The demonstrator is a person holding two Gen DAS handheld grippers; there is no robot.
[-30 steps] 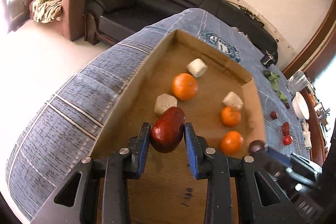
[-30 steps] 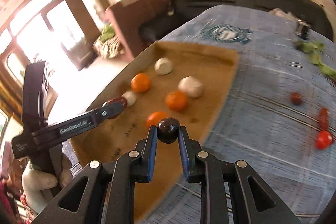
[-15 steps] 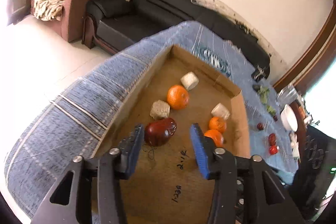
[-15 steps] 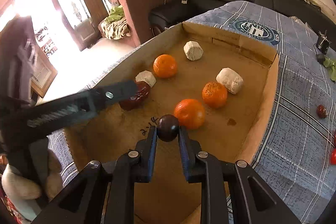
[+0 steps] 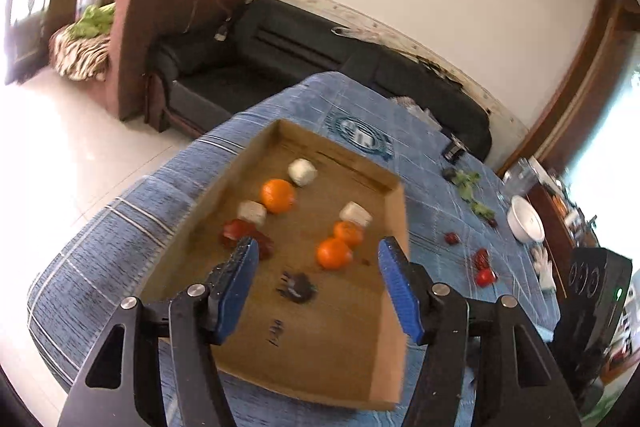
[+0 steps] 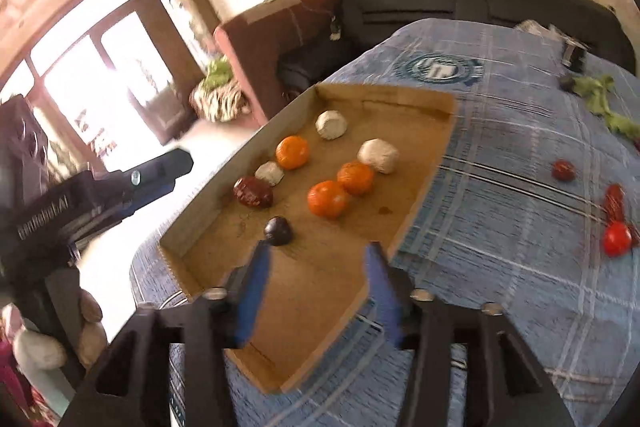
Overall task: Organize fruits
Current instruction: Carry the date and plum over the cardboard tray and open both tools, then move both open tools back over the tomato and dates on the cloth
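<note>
Blue plaid table bears cardboard tray, loose tomatoes

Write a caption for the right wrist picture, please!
Open right gripper above the cardboard box, dark plum lying free inside.

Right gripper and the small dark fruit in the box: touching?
Apart. The right wrist view shows the right gripper open, the small dark fruit lying on the cardboard box floor beyond its fingertips.

Left hand-held gripper: jaws have just been opening, nothing between them now; the dark red fruit it gripped a second ago lies on the cardboard tray floor beside a pale lump. Right hand-held gripper: jaws likewise just opened, and its small dark round fruit now sits free on the tray.
</note>
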